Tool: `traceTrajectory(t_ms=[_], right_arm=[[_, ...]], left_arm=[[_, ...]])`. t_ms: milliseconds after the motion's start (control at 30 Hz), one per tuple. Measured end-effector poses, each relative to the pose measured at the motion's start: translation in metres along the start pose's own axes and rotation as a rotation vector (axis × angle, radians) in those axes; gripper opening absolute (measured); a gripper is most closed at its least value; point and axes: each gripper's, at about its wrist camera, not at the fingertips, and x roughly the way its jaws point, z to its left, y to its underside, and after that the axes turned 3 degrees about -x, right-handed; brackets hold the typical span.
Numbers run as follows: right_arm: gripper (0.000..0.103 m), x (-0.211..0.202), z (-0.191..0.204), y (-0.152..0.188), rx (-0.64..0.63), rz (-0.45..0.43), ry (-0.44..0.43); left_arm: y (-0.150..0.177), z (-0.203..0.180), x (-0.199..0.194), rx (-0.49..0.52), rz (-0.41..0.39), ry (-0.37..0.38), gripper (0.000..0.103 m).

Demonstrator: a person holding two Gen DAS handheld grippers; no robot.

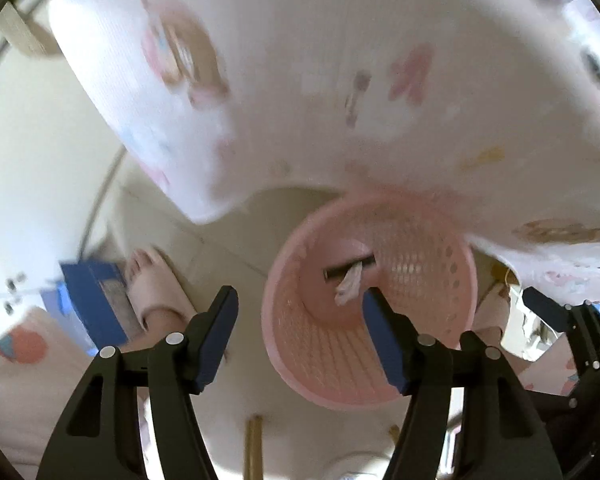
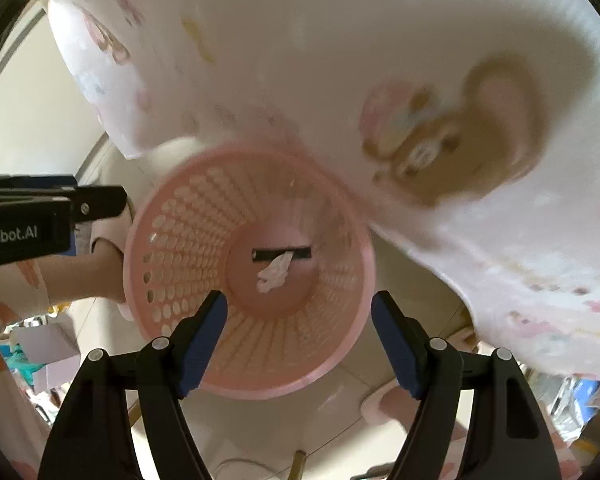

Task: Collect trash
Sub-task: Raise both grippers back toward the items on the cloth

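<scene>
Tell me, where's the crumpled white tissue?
The tissue lies at the bottom of the pink basket, against a dark stick, seen centre in both wrist views.

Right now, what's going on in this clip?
A person is collecting trash with two handheld grippers. Both the left gripper and the right gripper are open and empty, poised above a pink basket on the floor. In the basket lie a crumpled white tissue and a dark stick-like item. A patterned white cloth hangs over the scene, blurred.
</scene>
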Motion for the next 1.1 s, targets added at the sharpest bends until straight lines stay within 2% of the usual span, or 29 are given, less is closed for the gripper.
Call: traceTrajectory(t_ms=[133,267,433,533,633,700,900,1033,1100], right_arm=[[0.081,-0.037,0.006,-0.003,-0.016,-0.125,0.034],[0.082,-0.075,0.008,-0.005,-0.016,-0.244,0.053],[0.084,-0.128,0.008,-0.001,-0.024,-0.416,0.049],[0.085,-0.158,-0.001,-0.006,-0.011,-0.503,0.039],[0.085,-0.182,-0.016,-0.022,0.032,-0.568,0.082],[0.085,-0.193,-0.032,-0.036,0.081,-0.583,0.108],[0.085,-0.205,-0.086,-0.062,0.199,-0.597,0.076],[0.086,-0.189,-0.112,-0.067,0.262,-0.574,0.008],[0.086,-0.174,-0.123,-0.07,0.303,-0.532,-0.051]], left_arm=[[-0.001,0.001,-0.036,0.013,-0.124,0.008,0.065],[-0.001,0.006,-0.064,0.003,-0.211,0.0,0.077],[-0.02,0.013,-0.096,-0.007,-0.189,0.082,0.078],[-0.04,0.012,-0.128,0.034,-0.258,0.038,0.081],[-0.061,0.009,-0.155,0.057,-0.326,0.003,0.084],[-0.075,0.009,-0.17,0.058,-0.359,0.005,0.085],[-0.102,0.011,-0.18,0.03,-0.399,0.075,0.09],[-0.109,0.012,-0.167,0.012,-0.404,0.097,0.095],[-0.114,0.017,-0.154,0.0,-0.385,0.091,0.095]])
